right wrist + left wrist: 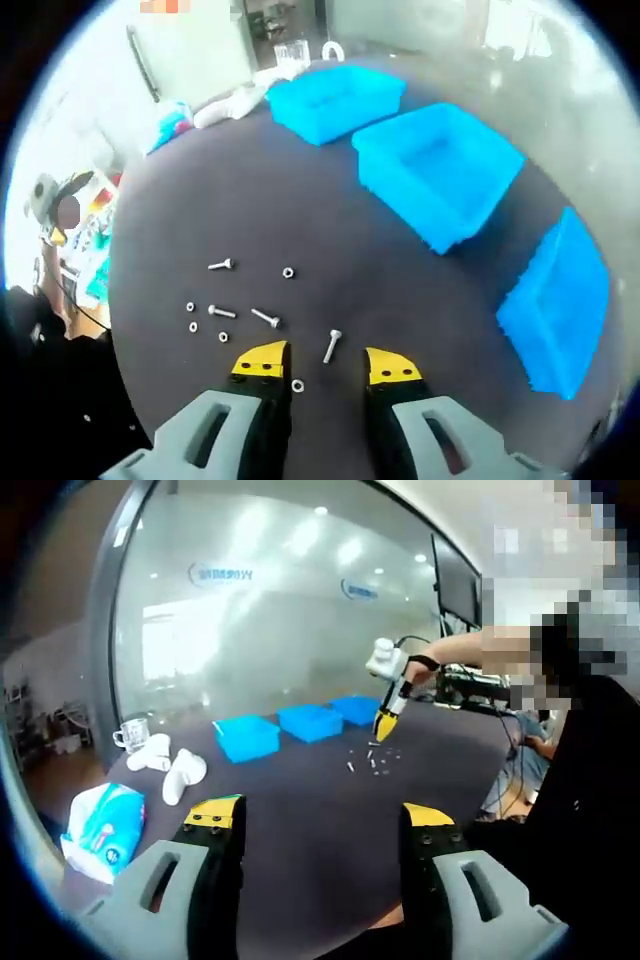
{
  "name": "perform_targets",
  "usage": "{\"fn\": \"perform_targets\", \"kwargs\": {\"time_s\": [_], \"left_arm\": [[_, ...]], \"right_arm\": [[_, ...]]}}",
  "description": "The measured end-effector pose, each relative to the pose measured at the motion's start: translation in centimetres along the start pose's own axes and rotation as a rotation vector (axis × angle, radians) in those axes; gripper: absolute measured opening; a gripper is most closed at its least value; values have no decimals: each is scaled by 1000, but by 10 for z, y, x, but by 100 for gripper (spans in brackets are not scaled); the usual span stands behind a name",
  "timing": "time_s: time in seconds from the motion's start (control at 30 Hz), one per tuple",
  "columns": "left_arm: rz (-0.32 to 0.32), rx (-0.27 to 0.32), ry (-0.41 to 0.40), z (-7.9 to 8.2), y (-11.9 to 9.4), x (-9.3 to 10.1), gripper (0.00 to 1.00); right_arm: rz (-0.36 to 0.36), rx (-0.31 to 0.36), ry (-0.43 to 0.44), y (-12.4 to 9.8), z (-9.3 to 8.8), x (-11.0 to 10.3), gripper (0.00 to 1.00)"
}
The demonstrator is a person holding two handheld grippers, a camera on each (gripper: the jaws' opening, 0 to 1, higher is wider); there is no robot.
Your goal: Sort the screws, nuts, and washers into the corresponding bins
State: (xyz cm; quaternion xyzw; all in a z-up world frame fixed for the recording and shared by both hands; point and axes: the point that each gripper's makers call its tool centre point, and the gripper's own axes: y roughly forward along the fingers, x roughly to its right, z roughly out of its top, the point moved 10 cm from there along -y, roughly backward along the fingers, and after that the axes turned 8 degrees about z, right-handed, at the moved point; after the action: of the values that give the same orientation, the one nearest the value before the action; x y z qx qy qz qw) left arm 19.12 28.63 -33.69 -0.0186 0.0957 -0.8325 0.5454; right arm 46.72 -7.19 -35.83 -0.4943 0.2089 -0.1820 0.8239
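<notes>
Small screws, nuts and washers [266, 318] lie scattered on the dark table [200, 180]. My right gripper [327, 365] hovers just over them, open, and one screw [332, 346] lies on the table between its yellow-tipped jaws. A washer [297, 385] sits beside the left jaw. Three blue bins stand beyond the parts: one far [335, 100], one in the middle [438, 170], one to the right [560, 300]. In the left gripper view, my left gripper [320, 820] is open and holds nothing, far back from the parts [372, 760]. There the right gripper [388, 720] points down at them.
A tissue pack [105, 825], white rounded objects [165, 765] and a glass cup [132, 735] sit on the table's left end. A glass wall stands behind the bins [310, 721]. A person's arm and body are on the right, by the table edge.
</notes>
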Motion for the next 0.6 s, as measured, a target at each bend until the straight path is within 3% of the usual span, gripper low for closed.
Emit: {"fn": "perform_targets", "kwargs": {"time_s": [0.27, 0.6], "left_arm": [[-4, 4, 7, -1, 0, 3, 61], [-2, 7, 5, -4, -1, 3, 61]], "right_arm": [[-31, -88, 17, 8, 5, 6, 20], [-56, -148, 0, 15, 15, 6, 11]]}}
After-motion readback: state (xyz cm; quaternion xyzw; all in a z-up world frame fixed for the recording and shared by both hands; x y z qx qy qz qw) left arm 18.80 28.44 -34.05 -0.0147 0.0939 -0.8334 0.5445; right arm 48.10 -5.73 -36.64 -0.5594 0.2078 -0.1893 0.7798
